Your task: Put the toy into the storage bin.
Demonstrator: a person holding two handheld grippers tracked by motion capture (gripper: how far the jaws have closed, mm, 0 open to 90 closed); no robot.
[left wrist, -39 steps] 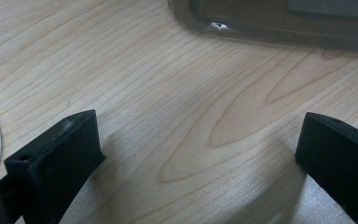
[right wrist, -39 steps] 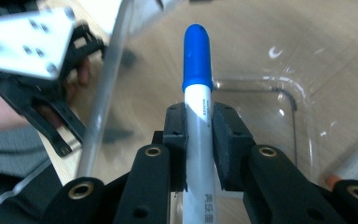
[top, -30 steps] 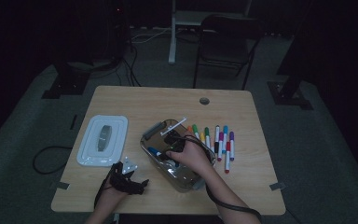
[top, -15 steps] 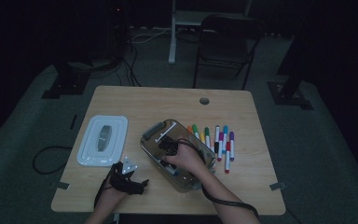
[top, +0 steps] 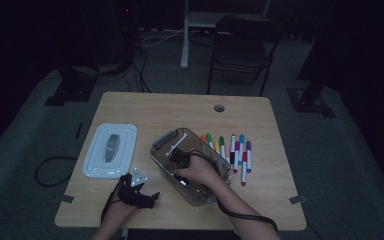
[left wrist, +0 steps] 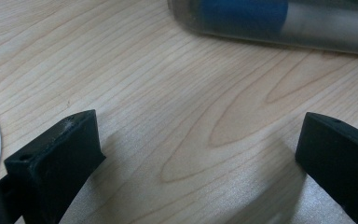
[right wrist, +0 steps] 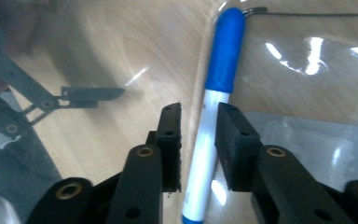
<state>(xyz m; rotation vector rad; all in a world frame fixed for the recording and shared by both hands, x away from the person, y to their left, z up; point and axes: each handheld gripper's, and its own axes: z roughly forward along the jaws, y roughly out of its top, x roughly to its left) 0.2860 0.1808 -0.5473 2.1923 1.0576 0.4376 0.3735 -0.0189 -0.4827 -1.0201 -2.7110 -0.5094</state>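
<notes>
A clear plastic box (top: 161,141) stands in the middle of the wooden table (top: 180,112). My right gripper (top: 181,161) reaches down into it. In the right gripper view a white marker with a blue cap (right wrist: 226,51) lies on the box floor between the jaws of the right gripper (right wrist: 198,112). The jaws have just been opening, and a thin gap shows beside the left pad. My left gripper (top: 147,197) rests on the table near the front edge, left of the box. In its own view the left gripper (left wrist: 200,135) is wide open over bare wood.
A white lid (top: 110,150) lies left of the box. Several coloured markers (top: 232,150) lie in a row to its right. The box wall (left wrist: 326,32) with the blue marker behind it runs across the top of the left gripper view. A chair (top: 240,45) stands beyond the table.
The right hand has sunk lower into the box. The left hand has stayed put.
</notes>
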